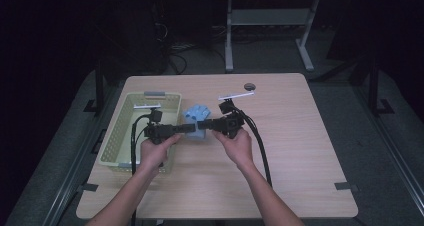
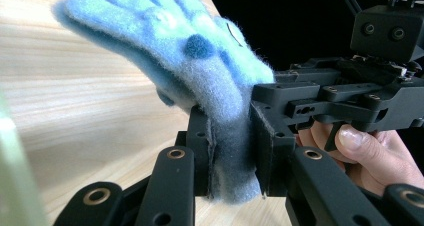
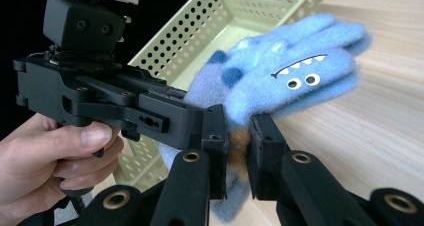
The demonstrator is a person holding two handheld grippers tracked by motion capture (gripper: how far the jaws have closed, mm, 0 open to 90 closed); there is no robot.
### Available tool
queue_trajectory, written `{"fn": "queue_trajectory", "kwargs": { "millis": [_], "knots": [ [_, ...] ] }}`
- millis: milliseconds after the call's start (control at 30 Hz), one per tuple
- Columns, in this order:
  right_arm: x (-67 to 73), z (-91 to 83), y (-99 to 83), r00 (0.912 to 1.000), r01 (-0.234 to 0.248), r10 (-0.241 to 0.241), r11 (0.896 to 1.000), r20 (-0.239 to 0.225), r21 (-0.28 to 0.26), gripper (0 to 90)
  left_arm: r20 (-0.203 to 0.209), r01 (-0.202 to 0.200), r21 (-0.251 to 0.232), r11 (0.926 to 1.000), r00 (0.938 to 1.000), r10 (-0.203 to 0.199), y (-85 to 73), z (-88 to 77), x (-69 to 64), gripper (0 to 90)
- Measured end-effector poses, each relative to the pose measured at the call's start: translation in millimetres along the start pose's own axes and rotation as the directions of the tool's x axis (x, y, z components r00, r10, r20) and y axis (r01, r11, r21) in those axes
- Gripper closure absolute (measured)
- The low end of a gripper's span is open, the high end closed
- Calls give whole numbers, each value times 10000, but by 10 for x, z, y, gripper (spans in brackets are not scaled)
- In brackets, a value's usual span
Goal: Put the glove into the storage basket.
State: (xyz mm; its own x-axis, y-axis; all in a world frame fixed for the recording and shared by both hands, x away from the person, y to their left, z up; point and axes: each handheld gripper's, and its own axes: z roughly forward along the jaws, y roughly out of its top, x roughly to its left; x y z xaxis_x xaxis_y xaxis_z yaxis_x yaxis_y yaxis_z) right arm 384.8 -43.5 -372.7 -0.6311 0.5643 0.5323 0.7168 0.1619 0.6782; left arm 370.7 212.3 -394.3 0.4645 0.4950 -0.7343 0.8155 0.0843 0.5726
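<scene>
**Both grippers pinching one blue glove beside the basket**

The glove (image 1: 196,117) is hanging over the table (image 1: 300,151), just right of the basket (image 1: 120,136), with a gripper closing on it from each side. The left gripper (image 1: 191,127) is reaching in from the basket side and the right gripper (image 1: 204,124) from the opposite side, so their tips are nearly meeting at the glove's lower edge. The left hand (image 1: 156,148) and right hand (image 1: 237,145) are gripping the handles below.

In the left gripper view, the jaws of the left gripper (image 2: 231,151) are clamping the cuff end of the glove (image 2: 200,61), whose fingers are fanning up and away over the wood. The right gripper's body is crossing in from the right, a thumb resting on it.

In the right gripper view, the right gripper (image 3: 239,148) is pinching a fold of the glove (image 3: 290,68), a brownish patch showing between the jaws. Here the glove is showing a cartoon face: two googly eyes and a zigzag toothed mouth, with darker blue spots. The perforated wall of the basket (image 3: 200,31) is standing just behind it.

No readable writing or brand is showing.
</scene>
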Motion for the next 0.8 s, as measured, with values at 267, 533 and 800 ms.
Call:
{"fn": "queue_trajectory", "kwargs": {
  "millis": [267, 533, 800],
  "knots": [
    [82, 112, 67, 9995, -121, 119, 9999, -279, -71, 800, -69, -67, -220, 9997, 10000, 66, 20, -157, 46, 721],
    [174, 233, 128, 9991, 50, -51, 10000, -416, -32, 800, -54, -57, -384, 9992, 10000, 55, 30, -310, 105, 722],
    [263, 388, 220, 9976, 164, -160, 9999, -669, 50, 796, -241, -66, -598, 9982, 9997, 52, 56, -512, 152, 723]
  ]
}}
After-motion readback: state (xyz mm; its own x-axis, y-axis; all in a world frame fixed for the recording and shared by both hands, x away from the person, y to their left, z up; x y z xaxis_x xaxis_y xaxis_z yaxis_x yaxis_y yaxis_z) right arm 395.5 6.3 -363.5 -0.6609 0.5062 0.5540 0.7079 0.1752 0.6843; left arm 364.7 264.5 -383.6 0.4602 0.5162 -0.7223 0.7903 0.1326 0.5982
